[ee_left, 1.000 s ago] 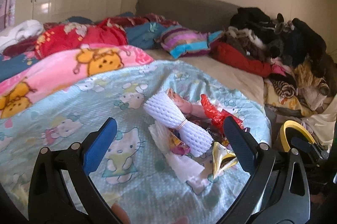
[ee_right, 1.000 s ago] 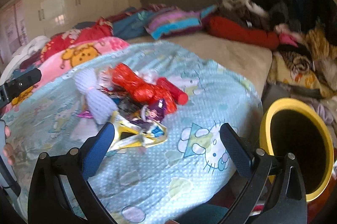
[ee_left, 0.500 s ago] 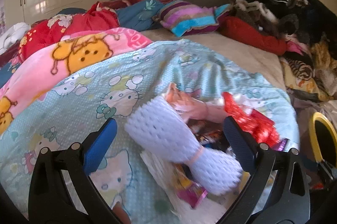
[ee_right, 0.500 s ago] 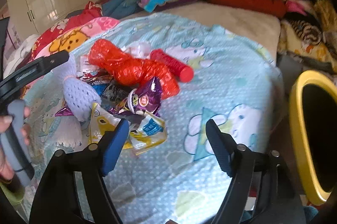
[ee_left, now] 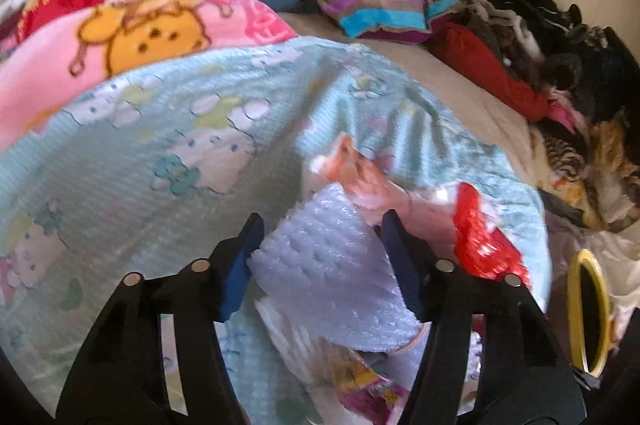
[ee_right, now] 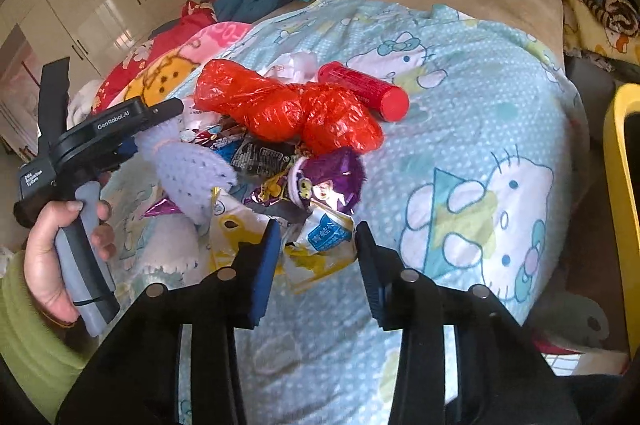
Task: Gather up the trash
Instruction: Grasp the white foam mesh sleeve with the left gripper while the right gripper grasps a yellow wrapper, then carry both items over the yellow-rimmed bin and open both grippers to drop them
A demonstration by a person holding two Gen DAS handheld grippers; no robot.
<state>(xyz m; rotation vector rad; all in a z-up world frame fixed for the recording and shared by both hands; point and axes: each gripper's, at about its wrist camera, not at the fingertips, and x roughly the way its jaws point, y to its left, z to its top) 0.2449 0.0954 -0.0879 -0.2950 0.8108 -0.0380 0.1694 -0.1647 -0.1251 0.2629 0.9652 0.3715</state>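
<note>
Left gripper (ee_left: pixel 320 257) closing, white foam net sleeve (ee_left: pixel 328 289) between its blue pads; contact unclear through blur. Right gripper (ee_right: pixel 316 265) closing around a crinkled yellow-blue foil wrapper (ee_right: pixel 316 245), pads just short of it. Trash pile sits on the light-blue cartoon blanket (ee_right: pixel 460 105): crumpled red plastic bag (ee_right: pixel 288 109), smooth red tube (ee_right: pixel 364 91). Yellow bin (ee_right: pixel 620 205) cut off at right.

Red plastic bag (ee_right: pixel 288 109), yellow bin (ee_right: pixel 620 185)
</note>
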